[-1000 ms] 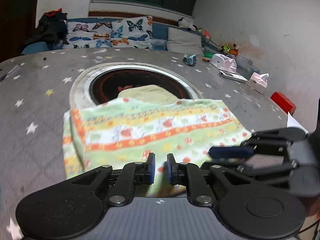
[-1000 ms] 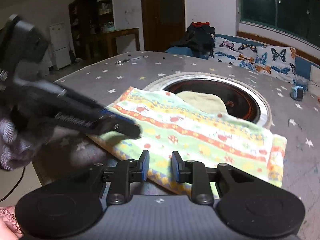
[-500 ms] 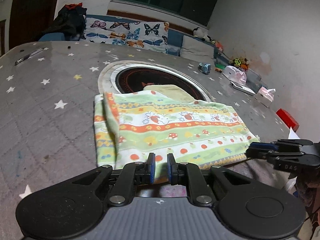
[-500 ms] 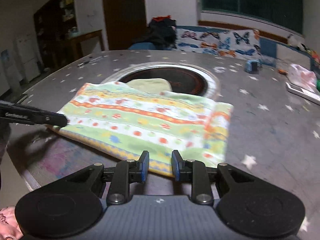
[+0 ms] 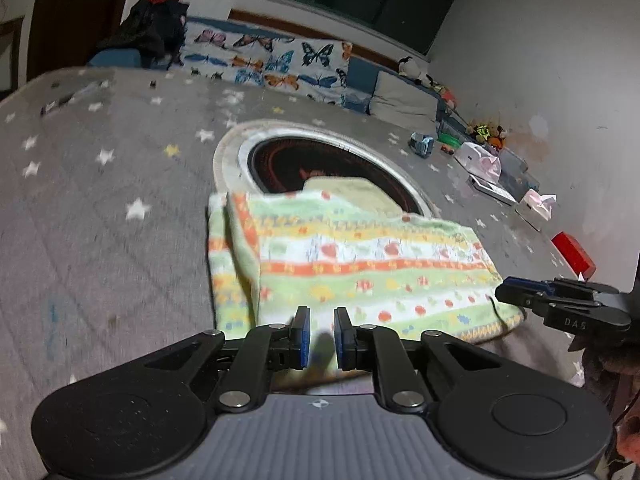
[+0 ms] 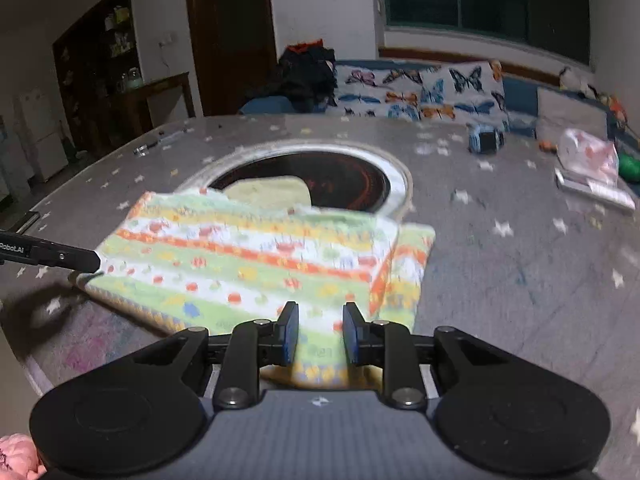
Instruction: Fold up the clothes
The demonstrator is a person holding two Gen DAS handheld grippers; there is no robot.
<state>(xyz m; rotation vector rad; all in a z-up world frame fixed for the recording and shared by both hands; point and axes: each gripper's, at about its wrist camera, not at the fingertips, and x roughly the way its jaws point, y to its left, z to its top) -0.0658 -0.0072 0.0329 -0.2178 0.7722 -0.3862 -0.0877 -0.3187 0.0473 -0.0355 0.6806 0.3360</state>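
Observation:
A folded cloth with green, white and orange patterned stripes [image 5: 352,268] lies on the grey star-print table, partly over a round black inset. It also shows in the right wrist view [image 6: 256,264]. My left gripper [image 5: 320,338] hovers over the cloth's near edge, its jaws a narrow gap apart and empty. My right gripper [image 6: 318,334] is over the near edge at the other end, jaws slightly open and empty. Each gripper's tip shows in the other's view, at the cloth's corners [image 5: 516,290] [image 6: 86,260].
The round black inset with a pale rim [image 5: 320,160] holds a yellowish cloth [image 5: 348,190]. At the far right stand tissue packs [image 5: 534,204], a red box [image 5: 572,252] and a small blue object [image 5: 422,144]. A butterfly-print sofa [image 6: 420,88] lies beyond the table.
Both grippers have pulled back from the cloth's corners and shifted toward its near edge. The cloth lies flat and folded. The right gripper's jaws have opened a little wider.

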